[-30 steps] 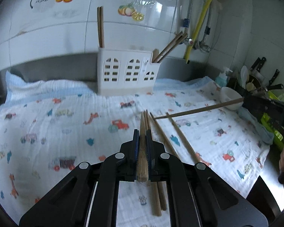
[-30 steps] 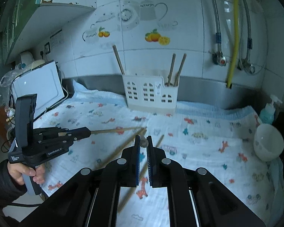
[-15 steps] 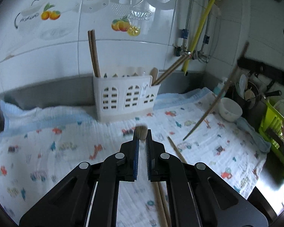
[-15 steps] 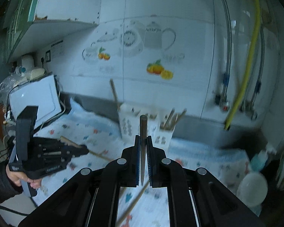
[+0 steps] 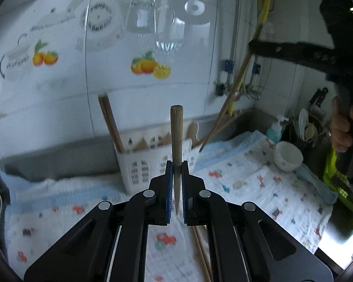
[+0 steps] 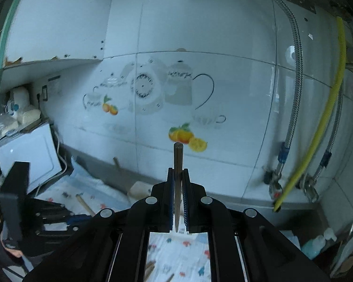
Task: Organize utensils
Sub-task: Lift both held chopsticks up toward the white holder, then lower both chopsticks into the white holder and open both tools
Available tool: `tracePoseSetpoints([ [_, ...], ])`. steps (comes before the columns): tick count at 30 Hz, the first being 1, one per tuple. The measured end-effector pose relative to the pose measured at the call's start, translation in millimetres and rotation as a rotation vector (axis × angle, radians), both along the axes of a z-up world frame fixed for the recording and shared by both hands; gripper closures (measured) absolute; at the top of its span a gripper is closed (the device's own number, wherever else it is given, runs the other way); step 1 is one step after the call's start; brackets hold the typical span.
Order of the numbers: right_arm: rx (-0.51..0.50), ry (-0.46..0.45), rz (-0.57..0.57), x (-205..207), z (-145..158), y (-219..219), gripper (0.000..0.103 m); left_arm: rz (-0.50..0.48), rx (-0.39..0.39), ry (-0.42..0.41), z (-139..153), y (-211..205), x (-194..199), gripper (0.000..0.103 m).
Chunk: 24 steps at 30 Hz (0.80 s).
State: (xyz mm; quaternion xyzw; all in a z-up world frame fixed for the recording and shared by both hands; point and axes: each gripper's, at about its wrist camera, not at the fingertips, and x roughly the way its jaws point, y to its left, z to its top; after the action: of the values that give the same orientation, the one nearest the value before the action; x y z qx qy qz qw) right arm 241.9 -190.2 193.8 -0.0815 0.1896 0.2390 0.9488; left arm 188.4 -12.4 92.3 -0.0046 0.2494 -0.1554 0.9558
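Note:
My left gripper (image 5: 176, 164) is shut on a wooden chopstick (image 5: 176, 136) that stands upright between the jaws, in front of the white utensil holder (image 5: 153, 164). The holder has chopsticks (image 5: 109, 122) in its left end. My right gripper (image 6: 178, 171) is shut on another wooden chopstick (image 6: 178, 159), held upright and high, facing the tiled wall. In the left wrist view the right gripper (image 5: 294, 49) holds its chopstick (image 5: 226, 108) slanting down toward the holder's right end. Loose chopsticks (image 5: 200, 249) lie on the patterned cloth (image 5: 247, 188).
A white bowl (image 5: 288, 156) and a soap bottle (image 5: 274, 132) sit at the right, beside a rack of knives and spoons (image 5: 306, 127). Metal hoses (image 6: 291, 94) and a yellow hose (image 6: 317, 122) hang on the wall. A white appliance (image 6: 28, 155) stands left.
Both grippers rose from the cloth with their chopsticks and tilted them upright. The right gripper moved high toward the wall; its chopstick now slants over the holder.

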Motion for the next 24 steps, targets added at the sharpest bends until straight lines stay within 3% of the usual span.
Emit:
tracePoseSetpoints([
  [12, -0.024, 0.012, -0.048, 54, -19, 11, 0.097, 0.067, 0.027, -0.189, 75, 5, 39, 0.098],
  [19, -0.035, 0.07, -0.049, 74, -49, 12, 0.097, 0.12, 0.058, -0.176, 68, 8, 71, 0.098],
  [24, -0.046, 0.081, -0.051, 80, -58, 11, 0.097, 0.134, -0.029, -0.168, 73, 24, 79, 0.098],
])
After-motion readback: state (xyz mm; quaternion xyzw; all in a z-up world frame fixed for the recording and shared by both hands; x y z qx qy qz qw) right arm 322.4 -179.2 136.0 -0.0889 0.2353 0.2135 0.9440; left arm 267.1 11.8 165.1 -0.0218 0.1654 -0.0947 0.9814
